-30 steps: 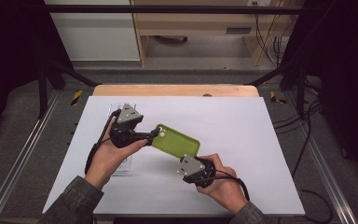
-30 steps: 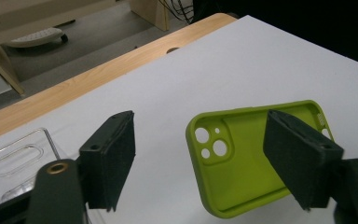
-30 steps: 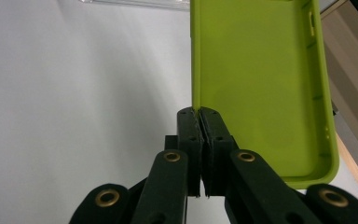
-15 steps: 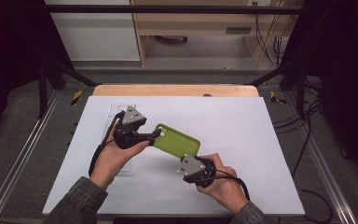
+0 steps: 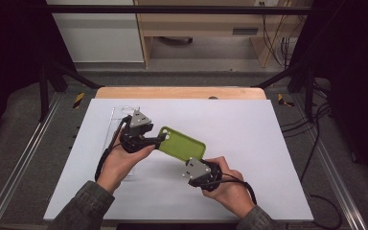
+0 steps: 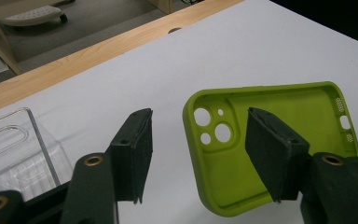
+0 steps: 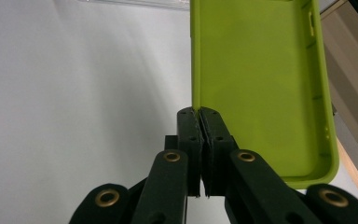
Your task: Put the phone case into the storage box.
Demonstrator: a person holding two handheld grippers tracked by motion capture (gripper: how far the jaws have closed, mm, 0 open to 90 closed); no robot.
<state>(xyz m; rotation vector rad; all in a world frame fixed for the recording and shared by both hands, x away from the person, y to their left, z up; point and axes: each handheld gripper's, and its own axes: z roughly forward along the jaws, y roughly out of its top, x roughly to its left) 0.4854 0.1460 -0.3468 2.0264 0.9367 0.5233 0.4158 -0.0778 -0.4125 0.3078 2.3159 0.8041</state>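
— Two grippers, one case? Nearest, the right gripper (image 5: 193,163) has its jaws pressed onto the green phone case's (image 5: 182,143) edge, holding it steady above the tabletop (image 5: 249,129).
— And at ten o'clock?
— The left gripper (image 5: 159,139) has its jaws spread astride the camera-hole end, probably to clamp it. Beyond lies a clear case (image 6: 9,154).

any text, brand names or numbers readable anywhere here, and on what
None can be read. The green phone case is plain inside, with no logo or print. The clear case beside it shows no lettering. The left tool, the right tool and the white table carry no readable marks.
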